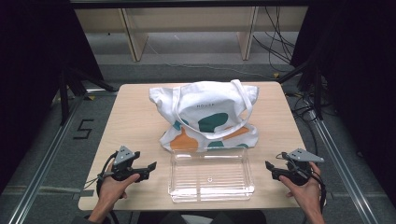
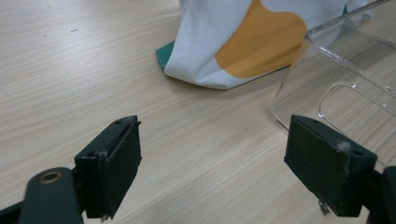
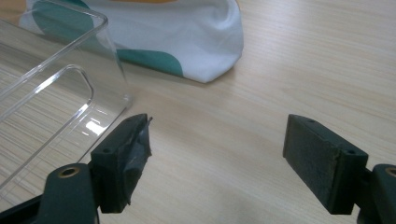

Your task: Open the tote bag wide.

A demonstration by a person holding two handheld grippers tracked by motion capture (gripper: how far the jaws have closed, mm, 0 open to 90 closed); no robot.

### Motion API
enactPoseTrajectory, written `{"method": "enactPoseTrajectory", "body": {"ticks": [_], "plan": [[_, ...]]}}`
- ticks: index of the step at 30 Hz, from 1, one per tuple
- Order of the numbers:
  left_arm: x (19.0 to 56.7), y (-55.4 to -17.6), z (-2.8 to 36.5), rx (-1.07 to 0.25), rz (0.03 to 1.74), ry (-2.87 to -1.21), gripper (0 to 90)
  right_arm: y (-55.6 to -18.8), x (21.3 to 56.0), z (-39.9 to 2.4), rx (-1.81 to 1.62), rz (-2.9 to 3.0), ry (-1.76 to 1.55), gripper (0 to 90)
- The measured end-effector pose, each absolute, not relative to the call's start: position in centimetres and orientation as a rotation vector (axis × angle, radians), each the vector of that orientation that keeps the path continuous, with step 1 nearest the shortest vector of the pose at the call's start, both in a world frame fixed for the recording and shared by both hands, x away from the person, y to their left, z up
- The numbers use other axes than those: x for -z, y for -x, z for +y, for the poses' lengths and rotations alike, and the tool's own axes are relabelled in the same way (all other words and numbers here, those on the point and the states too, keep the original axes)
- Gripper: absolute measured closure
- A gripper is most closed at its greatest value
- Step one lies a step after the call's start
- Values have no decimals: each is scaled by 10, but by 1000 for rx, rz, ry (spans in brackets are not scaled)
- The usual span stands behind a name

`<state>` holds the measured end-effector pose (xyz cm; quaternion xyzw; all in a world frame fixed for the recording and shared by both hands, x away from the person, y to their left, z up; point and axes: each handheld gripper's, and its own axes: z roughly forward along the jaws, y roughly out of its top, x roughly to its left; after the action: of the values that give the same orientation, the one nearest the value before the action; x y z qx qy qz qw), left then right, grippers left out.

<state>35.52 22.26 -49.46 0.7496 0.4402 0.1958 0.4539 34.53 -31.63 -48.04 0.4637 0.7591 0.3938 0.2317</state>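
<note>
On the table's near edge, both hands rest low with a clear tray (image 1: 211, 175) between them.
Left gripper (image 1: 150, 167) and right gripper (image 1: 268, 166) point inward at the tray, jaws spread wide, holding nothing. Just behind the tray lies a white bag (image 1: 205, 114) with green and orange patches. Each gripper view shows a bottom corner of the bag close up; the high view shows its handles.

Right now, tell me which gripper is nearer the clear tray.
Left, by a little. The left gripper sits just off the clear tray's left edge, jaws open; the right gripper waits slightly farther off its right edge, also open.
</note>
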Motion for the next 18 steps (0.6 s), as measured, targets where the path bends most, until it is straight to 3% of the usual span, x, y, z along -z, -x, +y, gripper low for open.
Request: {"method": "enactPoseTrajectory", "body": {"ticks": [18], "plan": [[493,-355,221,-497,1062,-1864,174,-345,479,-317,-1078,2079,-1255,235]]}}
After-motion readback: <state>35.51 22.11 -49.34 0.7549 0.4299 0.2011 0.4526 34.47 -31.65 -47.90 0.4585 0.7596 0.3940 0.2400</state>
